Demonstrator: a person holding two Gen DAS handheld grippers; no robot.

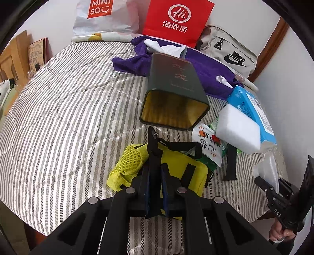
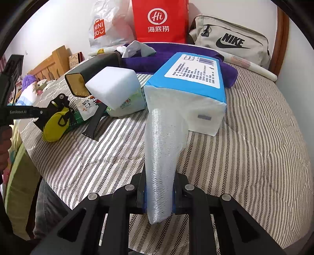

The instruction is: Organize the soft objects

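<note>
My left gripper (image 1: 157, 166) is shut on the black strap of a yellow pouch (image 1: 176, 166) lying on the striped bed (image 1: 58, 117); it also shows in the right wrist view (image 2: 56, 125). My right gripper (image 2: 160, 188) is shut on a strip of white bubble wrap (image 2: 162, 157), in front of a blue tissue pack (image 2: 188, 82). A white sponge block (image 2: 113, 86), snack packets (image 1: 211, 149), a purple towel (image 1: 206, 68) and white socks (image 1: 166, 48) lie beyond.
A dark green open tin (image 1: 174, 92) lies on its side mid-bed. A black strap piece (image 1: 230, 162) lies by the packets. A red paper bag (image 1: 176, 19), a Miniso bag (image 1: 102, 17) and a Nike bag (image 1: 229, 53) stand at the wall.
</note>
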